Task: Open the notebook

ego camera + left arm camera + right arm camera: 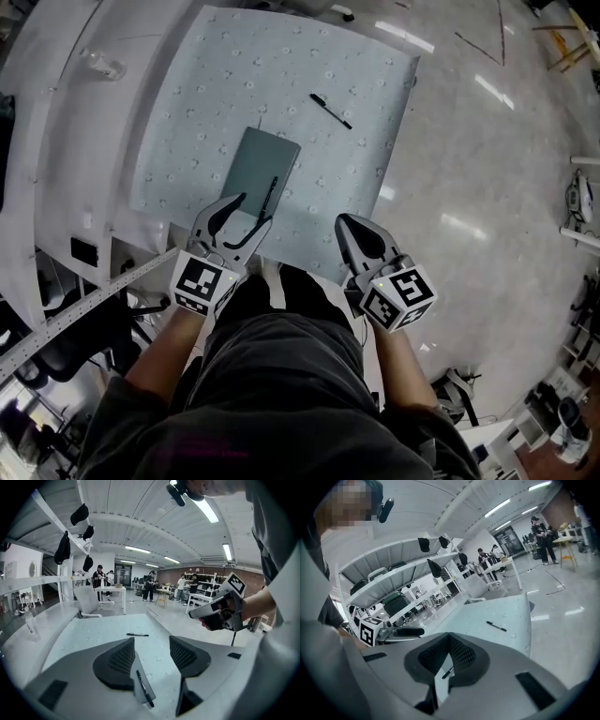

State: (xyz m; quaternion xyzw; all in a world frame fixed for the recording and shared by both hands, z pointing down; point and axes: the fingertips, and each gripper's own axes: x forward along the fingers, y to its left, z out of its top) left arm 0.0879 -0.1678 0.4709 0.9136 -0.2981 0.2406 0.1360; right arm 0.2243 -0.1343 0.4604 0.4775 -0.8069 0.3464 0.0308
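Left claw (pixel 255 208) gapes near closed grey notebook (pixel 253 164), pen (pixel 271 193) atop.

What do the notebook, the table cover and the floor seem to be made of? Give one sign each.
Notebook: probably card or faux leather, matte; flat grey-green, no glare.
Table cover: likely thin fabric or vinyl, matte; small repeated print.
Floor: polished hard surface, perhaps coated concrete; mirrors ceiling lights.

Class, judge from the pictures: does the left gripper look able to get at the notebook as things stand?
Probably yes: the left gripper, jaws apart, hangs at the near edge of the notebook, with nothing between them. A pen lies on its cover.
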